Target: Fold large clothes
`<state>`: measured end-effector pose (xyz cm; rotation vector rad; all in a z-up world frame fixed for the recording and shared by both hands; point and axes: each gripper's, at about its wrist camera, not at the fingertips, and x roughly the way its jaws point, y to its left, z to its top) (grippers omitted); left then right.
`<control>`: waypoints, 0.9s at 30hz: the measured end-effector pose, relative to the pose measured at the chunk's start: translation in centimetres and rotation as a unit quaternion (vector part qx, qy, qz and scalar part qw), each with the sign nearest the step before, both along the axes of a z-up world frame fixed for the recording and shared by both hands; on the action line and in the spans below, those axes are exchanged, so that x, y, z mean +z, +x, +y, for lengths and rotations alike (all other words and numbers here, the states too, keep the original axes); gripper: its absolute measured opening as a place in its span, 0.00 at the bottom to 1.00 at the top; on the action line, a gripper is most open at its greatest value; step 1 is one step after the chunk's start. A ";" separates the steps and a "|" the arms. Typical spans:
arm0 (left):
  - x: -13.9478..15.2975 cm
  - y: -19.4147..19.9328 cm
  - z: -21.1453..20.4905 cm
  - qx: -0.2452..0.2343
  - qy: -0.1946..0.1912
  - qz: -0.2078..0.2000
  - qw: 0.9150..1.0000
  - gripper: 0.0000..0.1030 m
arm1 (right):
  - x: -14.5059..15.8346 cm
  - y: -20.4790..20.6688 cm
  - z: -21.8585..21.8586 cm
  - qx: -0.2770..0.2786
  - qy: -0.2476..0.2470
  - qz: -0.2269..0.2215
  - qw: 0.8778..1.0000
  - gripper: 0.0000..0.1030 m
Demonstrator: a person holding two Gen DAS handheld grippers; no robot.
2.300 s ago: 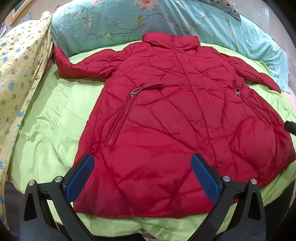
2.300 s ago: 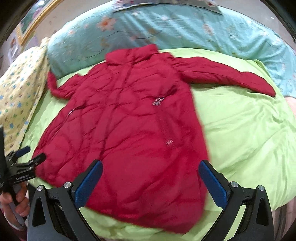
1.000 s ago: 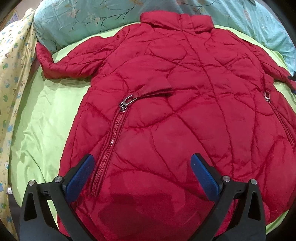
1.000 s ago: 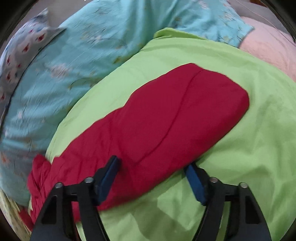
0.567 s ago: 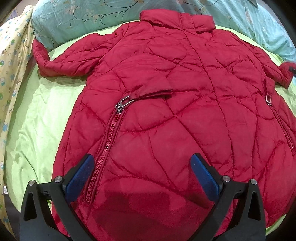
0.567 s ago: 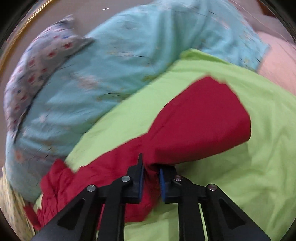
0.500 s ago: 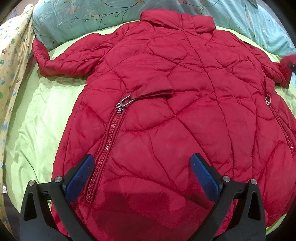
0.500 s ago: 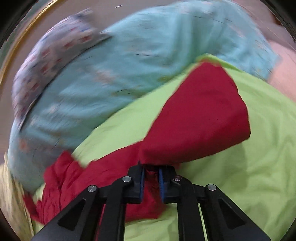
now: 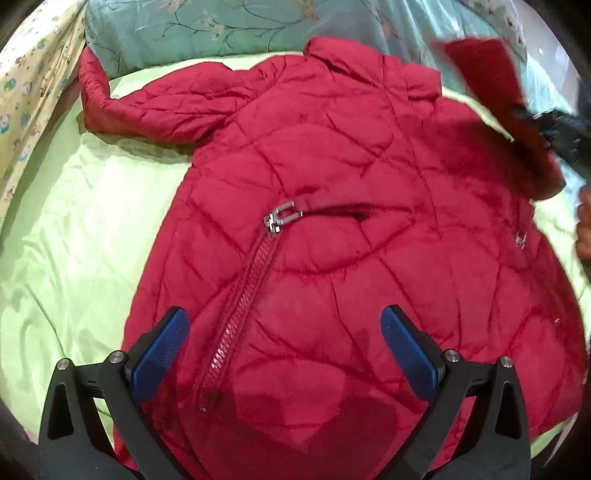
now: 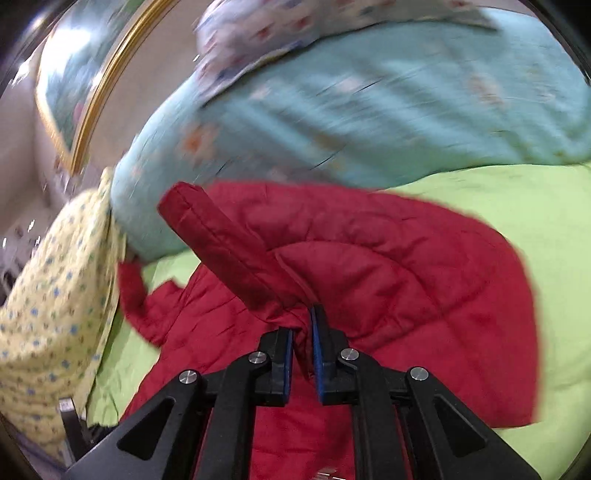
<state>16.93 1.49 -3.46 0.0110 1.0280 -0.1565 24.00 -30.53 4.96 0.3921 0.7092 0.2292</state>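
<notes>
Green sheet (image 9: pixel 92 229), floral turquoise quilt (image 9: pixel 221 29), yellow patterned cloth (image 10: pixel 55 295).

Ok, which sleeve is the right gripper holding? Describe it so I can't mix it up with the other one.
Start at the red coat spread on the green sheet. One sleeve lies flat, stretched toward the yellow curtain. The held sleeve is on the opposite side: lifted off the bed, cuff in the air, pinched in the right gripper.

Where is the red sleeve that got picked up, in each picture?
Left wrist view: the lifted sleeve is at the top right, held up over the coat.
Right wrist view: the sleeve rises from the shut right tongs, left of centre.
Shared landmark: the blue flowered quilt.
</notes>
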 end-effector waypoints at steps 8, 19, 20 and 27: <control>1.4 3.3 2.7 -0.006 -0.117 0.006 0.993 1.00 | -4.6 3.4 9.5 0.075 -0.023 0.050 0.996 0.09; 4.0 11.8 2.9 -0.025 -0.218 0.002 0.976 1.00 | -7.5 5.0 14.7 0.133 -0.078 0.061 0.986 0.15; 4.0 12.8 2.6 -0.024 -0.221 0.006 0.975 1.00 | -7.6 4.9 14.8 0.135 -0.079 0.060 0.986 0.15; 2.7 17.7 0.8 -0.036 -0.277 0.051 0.959 1.00 | -7.8 4.9 14.7 0.140 -0.074 0.061 0.986 0.15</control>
